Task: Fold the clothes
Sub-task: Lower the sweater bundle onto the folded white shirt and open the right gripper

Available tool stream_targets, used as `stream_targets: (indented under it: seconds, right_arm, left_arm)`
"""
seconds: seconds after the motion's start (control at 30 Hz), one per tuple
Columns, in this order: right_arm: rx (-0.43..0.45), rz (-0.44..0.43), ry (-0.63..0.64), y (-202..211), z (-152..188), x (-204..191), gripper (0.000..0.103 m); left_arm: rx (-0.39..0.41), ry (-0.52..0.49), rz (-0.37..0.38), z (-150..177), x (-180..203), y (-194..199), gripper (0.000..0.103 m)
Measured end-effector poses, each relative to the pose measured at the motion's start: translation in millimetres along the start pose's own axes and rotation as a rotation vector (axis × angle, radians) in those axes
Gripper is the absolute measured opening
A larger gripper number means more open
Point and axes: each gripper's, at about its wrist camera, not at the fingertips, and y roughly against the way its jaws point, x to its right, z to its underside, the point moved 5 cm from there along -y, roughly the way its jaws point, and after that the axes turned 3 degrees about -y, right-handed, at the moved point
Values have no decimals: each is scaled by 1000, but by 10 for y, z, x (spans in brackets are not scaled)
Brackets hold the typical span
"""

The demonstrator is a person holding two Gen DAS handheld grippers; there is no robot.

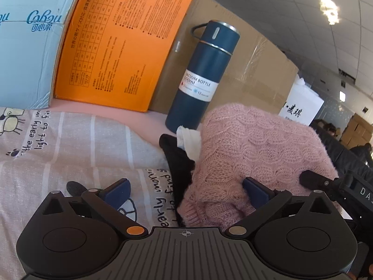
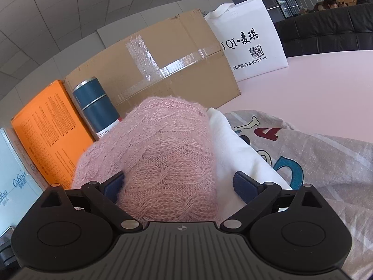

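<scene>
A pink knitted sweater (image 1: 251, 149) lies bunched on top of a pile with a black garment (image 1: 177, 165) and a white garment (image 1: 190, 143). It also shows in the right wrist view (image 2: 163, 154), with the white garment (image 2: 233, 149) beside it. My left gripper (image 1: 186, 191) is open, its jaws wide apart around the sweater's lower edge and the black garment. My right gripper (image 2: 179, 184) is open, its jaws either side of the sweater's near end. A grey printed sheet (image 1: 70, 144) lies under the clothes, and shows in the right wrist view (image 2: 326, 154).
A dark blue vacuum bottle (image 1: 202, 77) stands just behind the pile. Behind it are an orange box (image 1: 121, 44), a light blue box (image 1: 25, 46), a taped cardboard box (image 2: 163, 65) and a white bag (image 2: 249, 44). The pink tabletop (image 2: 314, 86) stretches right.
</scene>
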Motion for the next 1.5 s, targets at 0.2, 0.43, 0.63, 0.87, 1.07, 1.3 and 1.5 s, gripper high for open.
stream_targets:
  seconds: [0.2,0.43,0.63,0.87,1.07,1.3,1.5]
  right_arm:
    - [-2,15,27,-59,34,-3,101]
    - [2,-1,7,-76,42,31,103]
    - [4,-13,-12,-73,47,42,103]
    - [9,-3,-41,-71,67,47,103]
    - [-5,70,-72,19,46,-19,103]
    - [69,53,-112,666,11,-466,103]
    - [154,87,31,1075,193,-1018,103]
  left_arm:
    - [10,-22,-34,-3,12,49,103]
    - [60,-38,-16,-209,19,397,103]
    - [101,-53,-81,-481,-113,865,103]
    - [149,-130,-11,-640,-109,1232,103]
    - [152,-156,63,-741,-100,1357,103]
    - [189,-180,-33,-815,-236,1364,103]
    - [194,-177,-84,-802,-364,1293,103]
